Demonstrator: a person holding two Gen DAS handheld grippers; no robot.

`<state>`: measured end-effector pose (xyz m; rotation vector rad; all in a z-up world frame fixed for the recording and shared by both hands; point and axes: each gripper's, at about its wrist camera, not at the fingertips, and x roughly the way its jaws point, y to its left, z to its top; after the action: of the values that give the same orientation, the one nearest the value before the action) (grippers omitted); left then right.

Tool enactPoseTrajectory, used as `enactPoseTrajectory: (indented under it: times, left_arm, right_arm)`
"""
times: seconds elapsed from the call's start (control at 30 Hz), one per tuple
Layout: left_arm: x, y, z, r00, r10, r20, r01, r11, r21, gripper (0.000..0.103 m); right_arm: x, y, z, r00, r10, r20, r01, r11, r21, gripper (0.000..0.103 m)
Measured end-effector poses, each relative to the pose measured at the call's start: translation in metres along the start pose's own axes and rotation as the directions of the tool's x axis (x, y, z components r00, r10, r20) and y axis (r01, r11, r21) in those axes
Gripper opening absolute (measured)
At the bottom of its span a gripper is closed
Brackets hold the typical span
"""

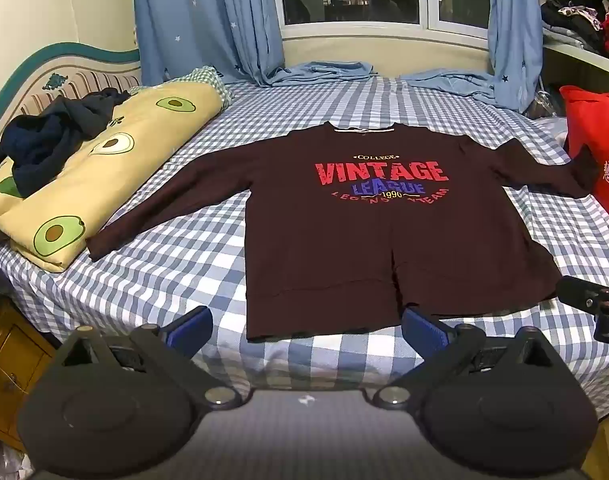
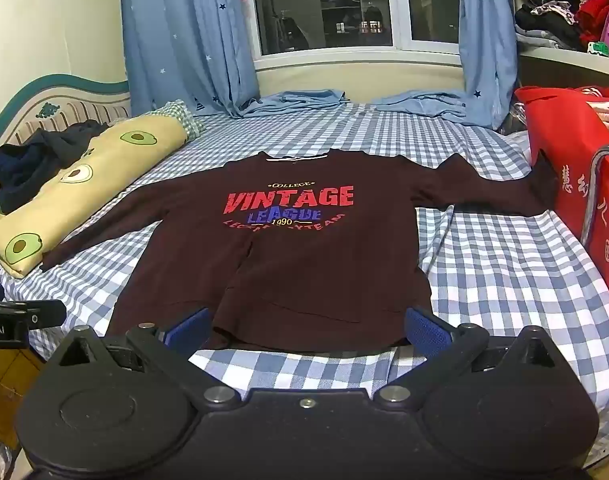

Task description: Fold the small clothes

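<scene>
A dark maroon long-sleeved shirt (image 1: 336, 240) with red "VINTAGE LEAGUE" print lies flat, front up, on the blue-checked bed (image 1: 176, 264), sleeves spread out to both sides. It also shows in the right wrist view (image 2: 304, 264). My left gripper (image 1: 306, 326) is open and empty, hovering just short of the shirt's hem near its left corner. My right gripper (image 2: 306, 328) is open and empty, hovering over the hem's right half. The right gripper's body shows at the right edge of the left wrist view (image 1: 596, 304).
A yellow avocado-print quilt (image 1: 84, 168) with a dark garment (image 1: 48, 140) on it lies at the left. A red bag (image 2: 576, 176) stands at the right, touching the right sleeve's cuff. Blue curtains (image 1: 208, 20) trail onto the bed's far end. A wooden nightstand (image 1: 4, 360) is lower left.
</scene>
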<state>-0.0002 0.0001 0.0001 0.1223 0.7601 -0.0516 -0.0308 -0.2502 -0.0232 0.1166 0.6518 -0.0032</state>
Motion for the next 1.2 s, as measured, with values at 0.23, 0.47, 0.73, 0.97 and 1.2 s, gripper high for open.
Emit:
enactPoseTrajectory:
  times: [0.23,0.47,0.73,0.97,1.2]
  left_arm:
    - [-0.0002,-0.0005,-0.0002,1.0,-0.005,-0.002,0.005,1.0,0.0,0.102]
    - [0.0011,-0.0012,-0.0005,1.0,-0.005,-0.005,0.005,1.0,0.0,0.102]
    - [0.0012,-0.001,-0.0004,1.0,-0.004,-0.006,0.004,1.0,0.001,0.102]
    - [0.0013,-0.0013,-0.0002,1.0,-0.004,-0.007,0.004,1.0,0.0,0.102]
    - [-0.0002,-0.0035,0.0005,1.0,-0.006,-0.007,0.006,1.0,0.0,0.102]
  right_arm:
    - [0.0002,0.0003,0.0001,1.0,-0.004,0.002,0.004,1.0,-0.002,0.103]
    - [0.001,0.0002,-0.0001,1.0,-0.007,0.001,0.007,1.0,0.001,0.103]
    - [0.0018,0.0013,0.0007,1.0,-0.006,-0.001,0.006,1.0,0.002,0.103]
    - [0.002,0.0001,0.0009,1.0,-0.009,-0.002,0.009,1.0,0.005,0.103]
    - [0.0018,0.0005,0.0013,1.0,-0.009,-0.003,0.009,1.0,0.005,0.103]
